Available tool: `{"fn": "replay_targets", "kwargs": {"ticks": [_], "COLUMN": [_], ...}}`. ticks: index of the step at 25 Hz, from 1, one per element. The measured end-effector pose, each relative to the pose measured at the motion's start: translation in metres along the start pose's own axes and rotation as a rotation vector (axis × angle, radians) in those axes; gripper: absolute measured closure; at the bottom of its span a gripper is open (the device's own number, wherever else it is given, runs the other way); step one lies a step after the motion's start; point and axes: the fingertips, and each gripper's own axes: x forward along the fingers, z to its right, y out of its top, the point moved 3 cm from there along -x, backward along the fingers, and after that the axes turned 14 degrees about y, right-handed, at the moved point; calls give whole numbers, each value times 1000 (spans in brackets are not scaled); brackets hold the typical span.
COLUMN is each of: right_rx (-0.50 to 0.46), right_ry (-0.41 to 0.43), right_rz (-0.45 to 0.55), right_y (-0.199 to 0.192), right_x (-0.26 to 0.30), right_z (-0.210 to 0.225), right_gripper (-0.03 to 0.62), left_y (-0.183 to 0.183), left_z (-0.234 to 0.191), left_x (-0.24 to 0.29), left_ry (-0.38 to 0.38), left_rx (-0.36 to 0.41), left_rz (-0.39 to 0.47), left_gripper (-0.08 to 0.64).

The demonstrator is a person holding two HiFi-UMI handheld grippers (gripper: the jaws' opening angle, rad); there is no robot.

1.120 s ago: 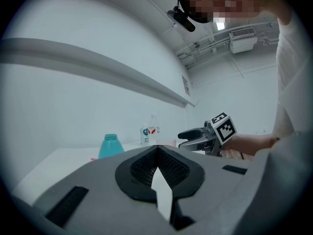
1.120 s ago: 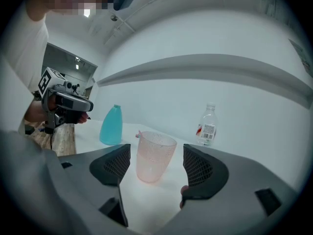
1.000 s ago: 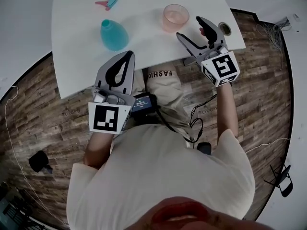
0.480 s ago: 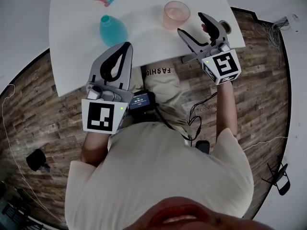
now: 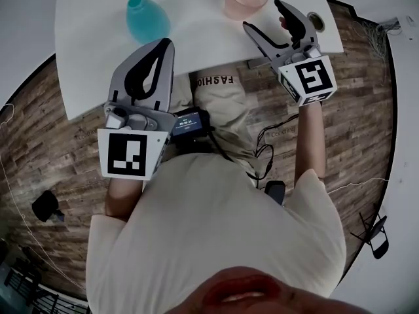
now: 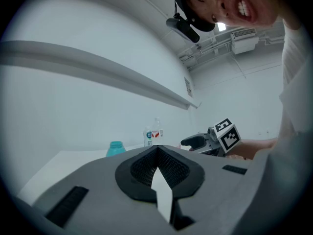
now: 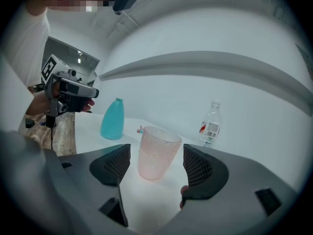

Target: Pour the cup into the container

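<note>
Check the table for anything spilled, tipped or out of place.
Nothing stands out. The pink cup, the teal container and the clear bottle all stand upright on the white table, with no spill visible. The right gripper is open, facing the cup without touching it.

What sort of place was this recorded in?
Likely a lab or studio workspace, not a home: a bare white table, loose cables on the wood-plank floor, and exposed pipes under a high ceiling.
</note>
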Motion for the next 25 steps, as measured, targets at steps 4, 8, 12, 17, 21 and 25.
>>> {"fn": "replay_targets", "kwargs": {"ticks": [4, 8, 12, 17, 21, 25], "right_rx": [6, 6, 3, -18, -30, -4], "right_ry": [18, 12, 7, 7, 0, 9], "right_rz": [-3, 4, 7, 20, 34, 43], "right_y": [1, 4, 5, 17, 25, 19], "right_x": [2, 2, 2, -2, -5, -3], "right_z": [-5, -2, 0, 1, 2, 5], "right_gripper": [273, 273, 273, 273, 273, 273], "left_y": [-8, -9, -8, 11, 24, 14], "left_z": [0, 0, 0, 0, 0, 1], "left_x": [-1, 2, 2, -2, -3, 3], "left_ry": [10, 12, 14, 12, 10, 6], "left_rx": [-20, -11, -19, -9, 5, 37], "left_rz": [-20, -25, -20, 6, 32, 21], "left_gripper": [549, 549, 549, 549, 549, 549]}}
